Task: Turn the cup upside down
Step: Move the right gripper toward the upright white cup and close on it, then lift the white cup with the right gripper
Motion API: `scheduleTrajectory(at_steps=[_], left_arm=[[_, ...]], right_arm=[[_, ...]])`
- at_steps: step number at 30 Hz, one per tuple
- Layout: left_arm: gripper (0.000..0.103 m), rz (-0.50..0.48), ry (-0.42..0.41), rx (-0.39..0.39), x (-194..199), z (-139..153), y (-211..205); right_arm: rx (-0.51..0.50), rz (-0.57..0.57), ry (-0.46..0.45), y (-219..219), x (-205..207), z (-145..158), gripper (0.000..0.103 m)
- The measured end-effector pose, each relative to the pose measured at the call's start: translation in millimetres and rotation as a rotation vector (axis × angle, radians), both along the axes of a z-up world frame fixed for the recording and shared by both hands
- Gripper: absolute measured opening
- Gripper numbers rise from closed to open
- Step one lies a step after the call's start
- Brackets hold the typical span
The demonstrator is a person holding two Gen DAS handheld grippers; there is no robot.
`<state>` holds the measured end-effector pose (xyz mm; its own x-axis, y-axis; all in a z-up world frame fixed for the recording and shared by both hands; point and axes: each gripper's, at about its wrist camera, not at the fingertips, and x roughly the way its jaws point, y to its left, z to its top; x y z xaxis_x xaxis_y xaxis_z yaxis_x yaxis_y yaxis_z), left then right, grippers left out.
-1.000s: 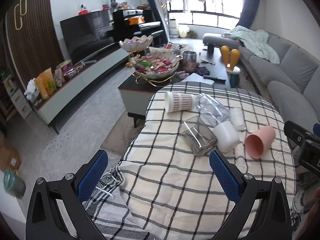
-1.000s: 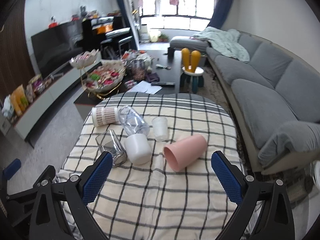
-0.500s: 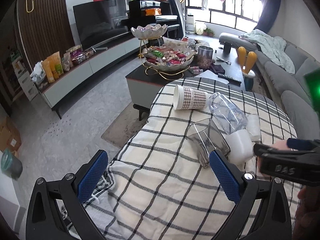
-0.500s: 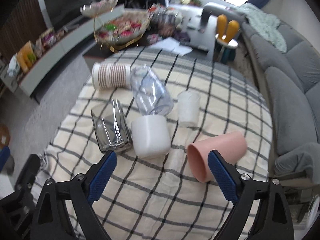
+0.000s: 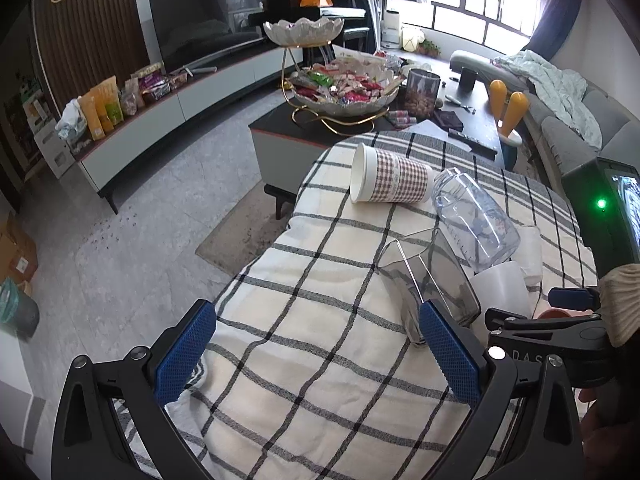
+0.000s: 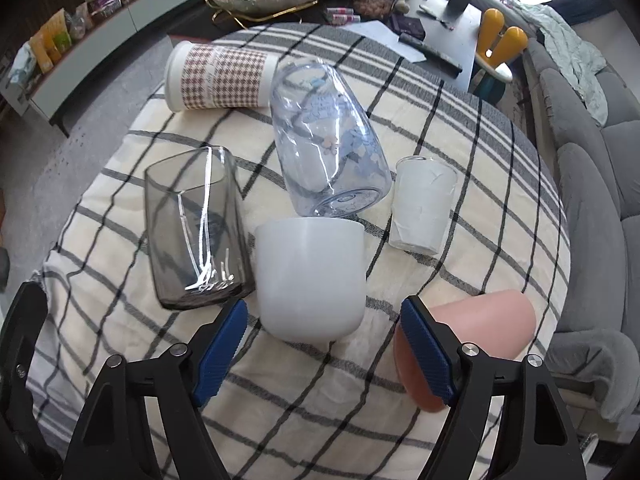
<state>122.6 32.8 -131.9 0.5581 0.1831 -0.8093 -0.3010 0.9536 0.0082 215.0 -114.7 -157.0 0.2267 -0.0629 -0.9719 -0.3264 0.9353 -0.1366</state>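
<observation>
Your right tool (image 6: 322,346) gapes wide, empty, low over the desk (image 6: 320,408); the white cup (image 6: 310,278) lies on its side just ahead, pink cup (image 6: 480,328) beside its right finger. Your left tool (image 5: 316,354) hangs wide open, gripping nothing.

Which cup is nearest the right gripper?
The white cup, lying on its side directly ahead of the open right gripper; the pink cup sits outside its right finger.
</observation>
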Motion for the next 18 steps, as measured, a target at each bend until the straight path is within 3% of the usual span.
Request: scheduleTrajectory(at_steps=[10,12,18], left_arm=[[0.103,0.022,0.048,-0.030,10.1,-14.3,10.9],[0.103,0.015,0.050,-0.028,10.4,-15.5,9.8],[0.103,0.008,0.051,-0.025,10.2,-15.5,7.5]], right_arm=[[0.061,-0.042,0.071,-5.5,15.3,-18.8,0.076],[0.078,-0.035,0.074,-5.6,16.7,-21.2,0.069],[0.097,-0.041,0.047,-7.3,9.9,-17.5,0.068]])
